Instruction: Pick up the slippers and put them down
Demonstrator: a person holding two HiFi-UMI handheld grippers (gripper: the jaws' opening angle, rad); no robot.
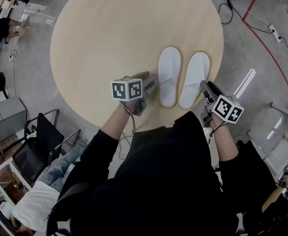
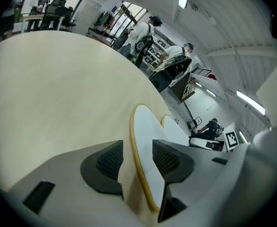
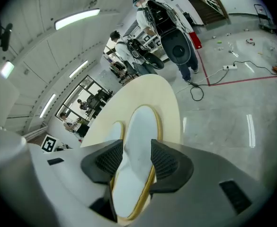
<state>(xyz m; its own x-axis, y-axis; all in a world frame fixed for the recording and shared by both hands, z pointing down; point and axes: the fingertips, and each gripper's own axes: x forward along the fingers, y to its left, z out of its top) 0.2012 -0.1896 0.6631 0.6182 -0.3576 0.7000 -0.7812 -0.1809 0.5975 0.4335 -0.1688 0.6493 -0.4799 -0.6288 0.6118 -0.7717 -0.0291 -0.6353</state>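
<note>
Two white slippers with yellow rims lie side by side on the round wooden table (image 1: 109, 43), near its front edge. My left gripper (image 1: 151, 82) stands open at the heel of the left slipper (image 1: 169, 75). In the left gripper view the left slipper's (image 2: 147, 145) yellow rim runs between the spread jaws of the left gripper (image 2: 137, 160), and the pads do not press on it. My right gripper (image 1: 204, 88) is open at the heel of the right slipper (image 1: 195, 77). In the right gripper view the right slipper's (image 3: 140, 131) heel lies under the right gripper (image 3: 131, 160).
A black chair (image 1: 38, 146) and a seated person (image 1: 40, 200) are at the lower left, beside the table. Cables and a power strip (image 1: 274, 32) lie on the grey floor at the right, near a red line (image 1: 269, 48). Several people stand by equipment (image 3: 171, 37) in the background.
</note>
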